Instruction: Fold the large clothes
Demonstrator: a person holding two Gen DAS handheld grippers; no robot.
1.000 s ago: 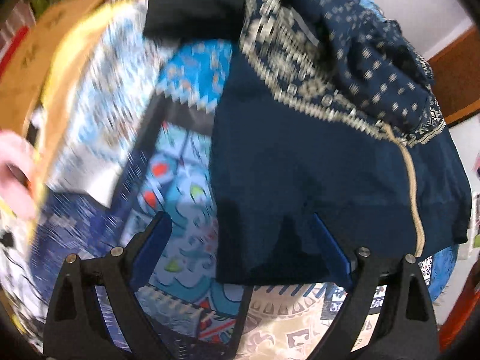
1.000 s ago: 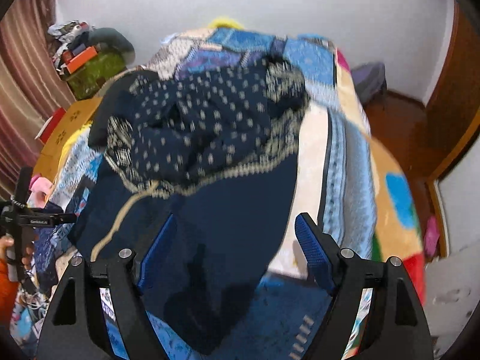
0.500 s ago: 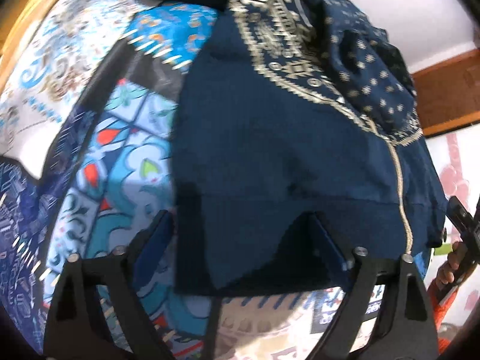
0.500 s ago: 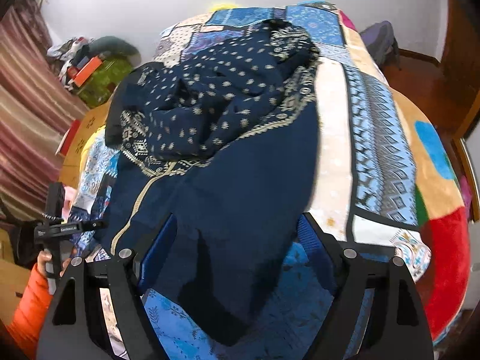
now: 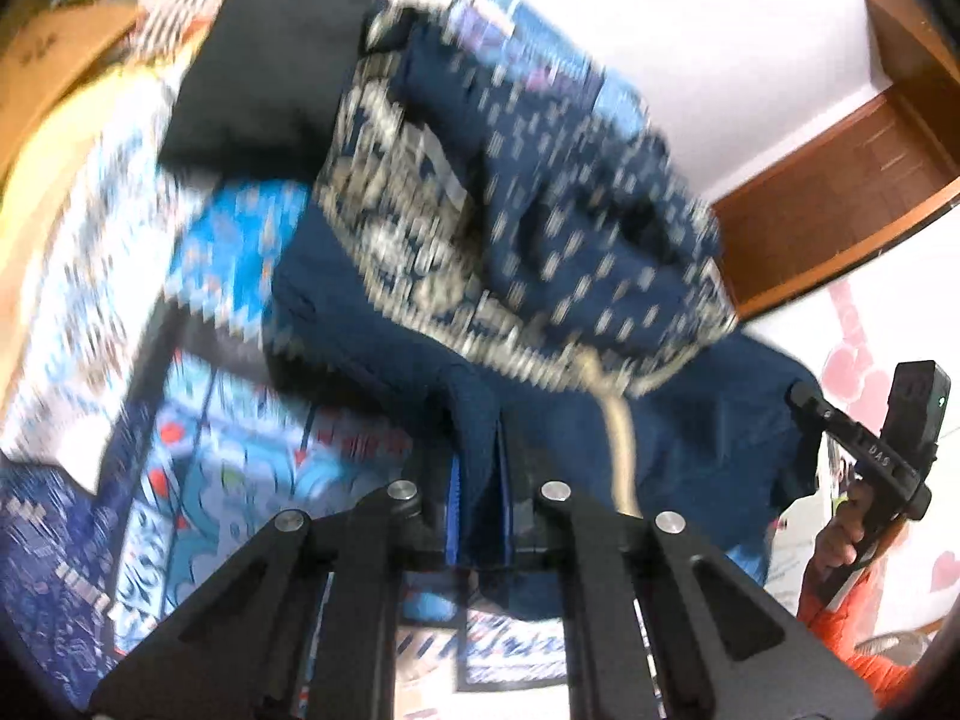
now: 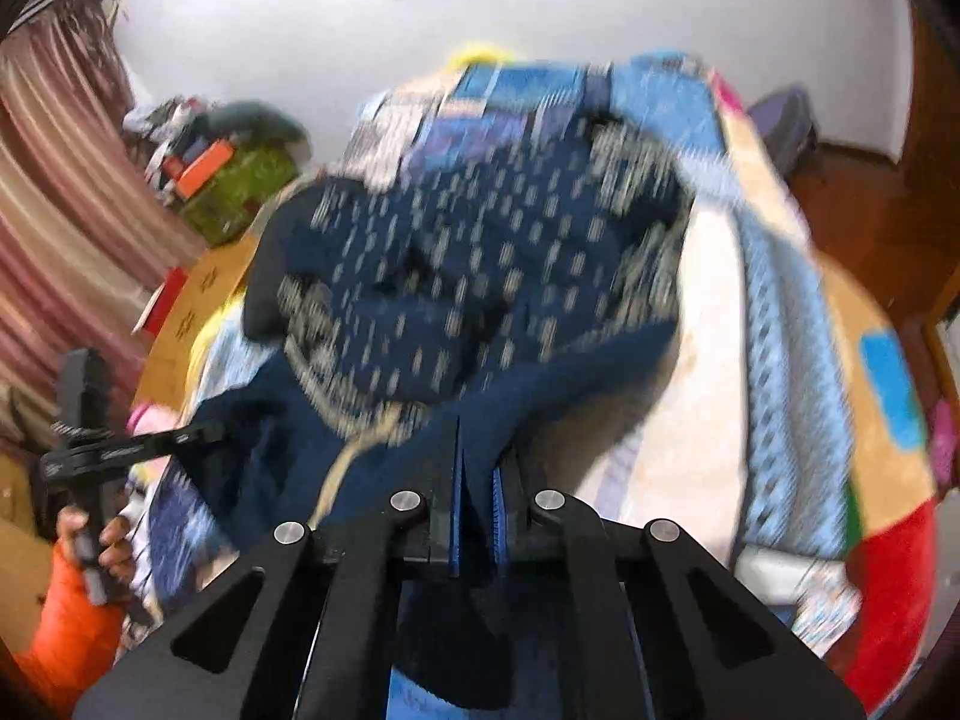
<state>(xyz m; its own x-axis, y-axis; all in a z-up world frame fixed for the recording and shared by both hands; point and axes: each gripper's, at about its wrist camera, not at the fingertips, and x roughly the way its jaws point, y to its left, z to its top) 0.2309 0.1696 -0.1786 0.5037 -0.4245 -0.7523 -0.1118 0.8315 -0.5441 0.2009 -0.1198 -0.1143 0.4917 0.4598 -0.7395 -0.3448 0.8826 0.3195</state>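
Note:
A large navy garment (image 5: 372,312) lies on the bed, plain at the near end. Its dotted, cream-trimmed part (image 5: 570,252) is bunched farther back. In the left wrist view my left gripper (image 5: 478,480) has its jaws closing, and the blue pads pinch a raised fold of the navy hem. In the right wrist view the same garment (image 6: 570,372) runs into my right gripper (image 6: 477,480). Its jaws are closing too, with navy cloth pressed between the pads. A cream drawstring (image 5: 621,450) hangs beside the left gripper's fold. Both views are blurred by motion.
A bright patchwork blanket (image 5: 228,420) covers the bed (image 6: 780,360). A black pillow (image 5: 270,72) lies at the far left. A hand in an orange sleeve (image 5: 840,540) holds the other gripper. Striped curtain (image 6: 60,180), green box (image 6: 240,192) and wooden door frame (image 5: 840,192) ring the bed.
Both grippers stood open over the navy hem; now both have closed on it. The left one has risen, pulling the hem up off the blanket.

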